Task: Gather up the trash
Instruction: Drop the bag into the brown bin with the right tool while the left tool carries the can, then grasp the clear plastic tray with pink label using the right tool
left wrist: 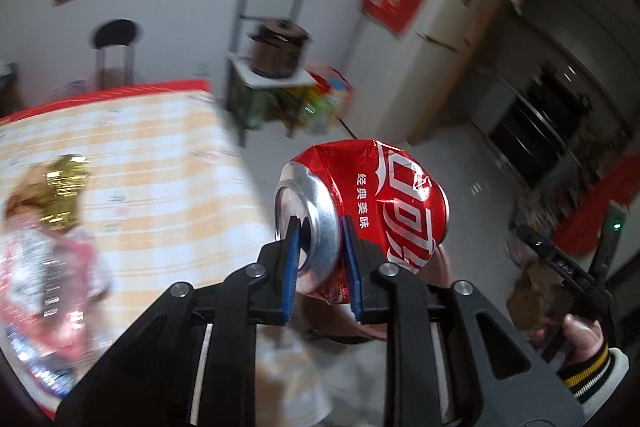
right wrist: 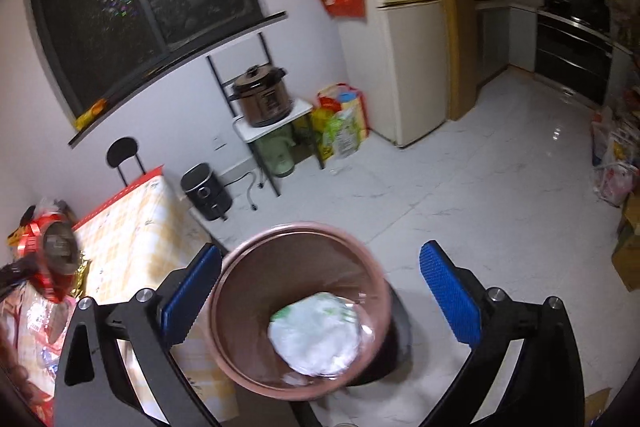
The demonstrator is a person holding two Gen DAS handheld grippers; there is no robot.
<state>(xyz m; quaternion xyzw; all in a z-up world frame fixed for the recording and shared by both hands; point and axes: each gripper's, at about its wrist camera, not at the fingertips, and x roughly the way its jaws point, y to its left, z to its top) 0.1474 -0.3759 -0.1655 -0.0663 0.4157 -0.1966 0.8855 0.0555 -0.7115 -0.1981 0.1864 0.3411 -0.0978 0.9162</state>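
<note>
My left gripper (left wrist: 320, 231) is shut on a crushed red cola can (left wrist: 384, 203), pinching its silver top rim, and holds it in the air past the table's right edge. The can also shows at the far left of the right wrist view (right wrist: 54, 259). My right gripper (right wrist: 320, 291) is open and empty above a pink-brown trash bin (right wrist: 240, 315) on the floor. White crumpled wrappers (right wrist: 316, 335) lie inside the bin. More trash lies on the table: a gold foil wrapper (left wrist: 66, 189) and a silvery pink packet (left wrist: 44, 291).
The table (left wrist: 160, 163) has a yellow checked cloth with red edge. A rack with a brown cooker (right wrist: 264, 95), an air fryer (right wrist: 206, 193), shopping bags (right wrist: 344, 123) and a fridge (right wrist: 396, 27) stand along the wall. Boxes and bags (right wrist: 616, 179) line the right side.
</note>
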